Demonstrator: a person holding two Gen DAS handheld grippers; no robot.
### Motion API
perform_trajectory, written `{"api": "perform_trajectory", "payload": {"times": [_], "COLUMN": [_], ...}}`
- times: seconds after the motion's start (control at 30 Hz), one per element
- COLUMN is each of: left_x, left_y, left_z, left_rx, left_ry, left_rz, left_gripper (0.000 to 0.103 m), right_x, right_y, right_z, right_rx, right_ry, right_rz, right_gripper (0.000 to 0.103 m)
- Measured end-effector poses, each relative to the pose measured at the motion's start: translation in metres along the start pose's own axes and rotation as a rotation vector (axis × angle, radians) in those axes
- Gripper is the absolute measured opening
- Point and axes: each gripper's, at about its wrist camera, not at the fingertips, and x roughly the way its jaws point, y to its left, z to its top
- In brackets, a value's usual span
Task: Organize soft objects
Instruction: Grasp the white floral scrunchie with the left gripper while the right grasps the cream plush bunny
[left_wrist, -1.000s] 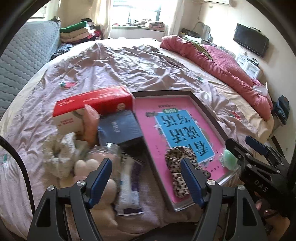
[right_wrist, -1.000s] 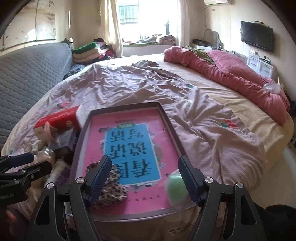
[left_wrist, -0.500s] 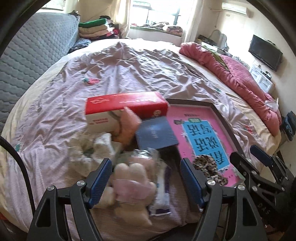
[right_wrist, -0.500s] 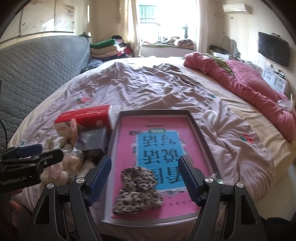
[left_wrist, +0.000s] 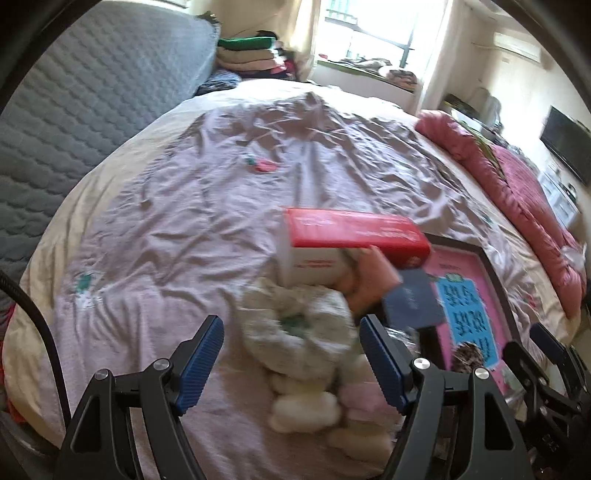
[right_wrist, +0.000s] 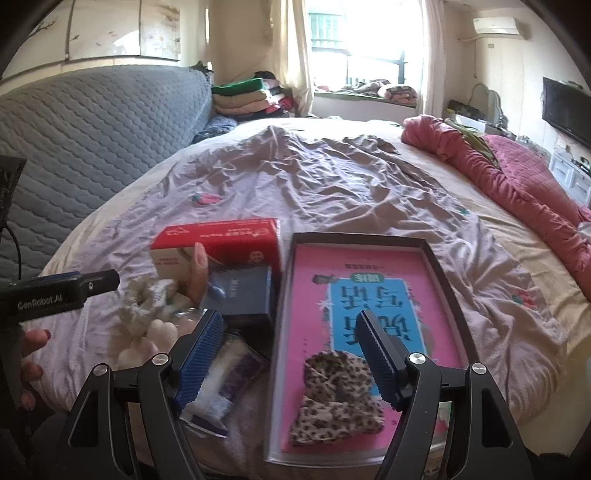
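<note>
Left gripper (left_wrist: 291, 354) gaping wide over pale scrunchie (left_wrist: 299, 325) | right gripper (right_wrist: 290, 349) hanging spread and empty — leopard scrunchie (right_wrist: 336, 398) lying in near tray (right_wrist: 448, 280)

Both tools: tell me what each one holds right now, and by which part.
Nothing is held. The left tool is open above the pale, crumpled fabric scrunchie; the right tool is open over the dark-rimmed tray.

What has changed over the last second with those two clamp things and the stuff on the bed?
The left tool swung left, off the tray and over the pale scrunchie and plush pieces. The right tool also shifted left; the green ball seen earlier at the tray's near corner is out of view now. Both tools stayed open and empty. The leopard scrunchie, the red box and the dark box kept their places.
</note>
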Motion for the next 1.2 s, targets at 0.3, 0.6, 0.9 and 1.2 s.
{"api": "perform_trajectory", "payload": {"times": [0.3,0.6,0.9,1.2], "left_x": [0.013,0.028,0.044,0.068], "left_y": [0.043,0.055,0.057,0.064], "left_z": [0.002,-0.004,-0.005,-0.008], "left_rx": [-0.075,-0.112,-0.127,-0.146], "left_ry": [0.025,0.072,0.061,0.085], "left_rz": [0.035,-0.013,-0.042,-0.036], "left_gripper": [0.075,0.075,0.075,0.075], "right_x": [0.008,0.019,0.036,0.055], "right_y": [0.037,0.079,0.105,0.127], "right_z": [-0.011,-0.030,-0.050,-0.056], "right_rx": [-0.060,-0.106,-0.107,-0.177], "right_ry": [0.048,0.114,0.156,0.130], "right_rz": [0.079,0.137,0.097,-0.015], "right_gripper": [0.076,0.076,0.076,0.076]}}
